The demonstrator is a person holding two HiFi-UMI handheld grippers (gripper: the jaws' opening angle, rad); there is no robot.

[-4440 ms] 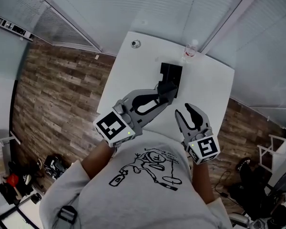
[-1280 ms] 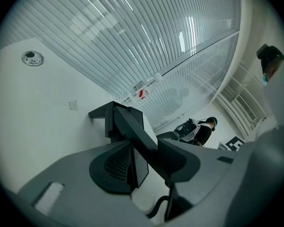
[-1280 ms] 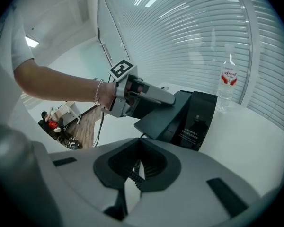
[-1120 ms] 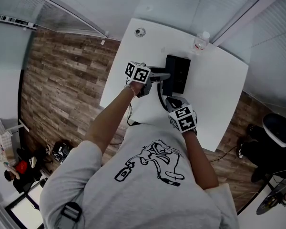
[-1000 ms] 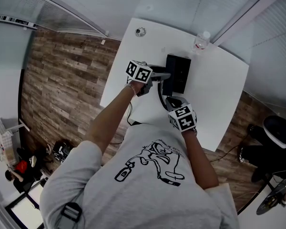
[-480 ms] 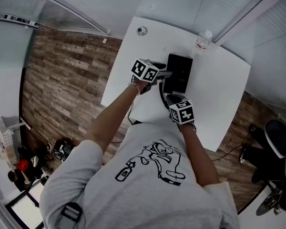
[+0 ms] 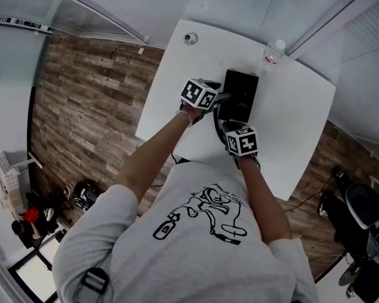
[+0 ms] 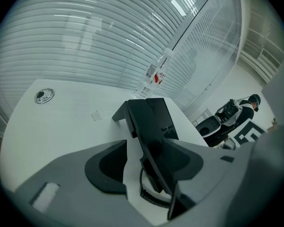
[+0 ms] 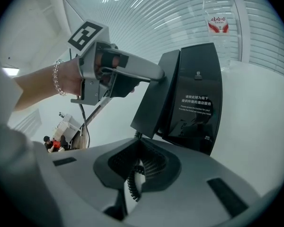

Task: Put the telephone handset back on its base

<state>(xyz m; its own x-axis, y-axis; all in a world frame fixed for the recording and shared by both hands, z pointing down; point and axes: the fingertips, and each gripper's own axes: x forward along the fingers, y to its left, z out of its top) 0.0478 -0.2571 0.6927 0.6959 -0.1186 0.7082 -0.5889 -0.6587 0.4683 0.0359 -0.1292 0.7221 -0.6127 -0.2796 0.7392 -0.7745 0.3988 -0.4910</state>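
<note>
The black handset [image 8: 149, 141] lies along the left side of the black telephone base [image 7: 242, 93], on its cradle. My left gripper [image 8: 149, 148] straddles it with jaws open; white table shows between the left jaw and the handset. From the right gripper view, the left gripper [image 9: 154, 74] reaches the handset [image 9: 154, 103] from the left. My right gripper [image 9: 138, 148] is shut at the base's near end. The coiled cord [image 9: 135, 178] shows in the slit between its jaws; whether it is pinched I cannot tell.
A white table [image 7: 177, 74] carries the phone. A clear water bottle [image 7: 273, 52] stands just beyond the base at the far edge. A round metal disc [image 7: 190, 38] sits in the far left corner. Window blinds rise behind the table, wood floor lies to the left.
Several seconds ago the left gripper held the handset off the base, near me. Over the last second both grippers edged a little closer to the base, and the handset rests on it.
</note>
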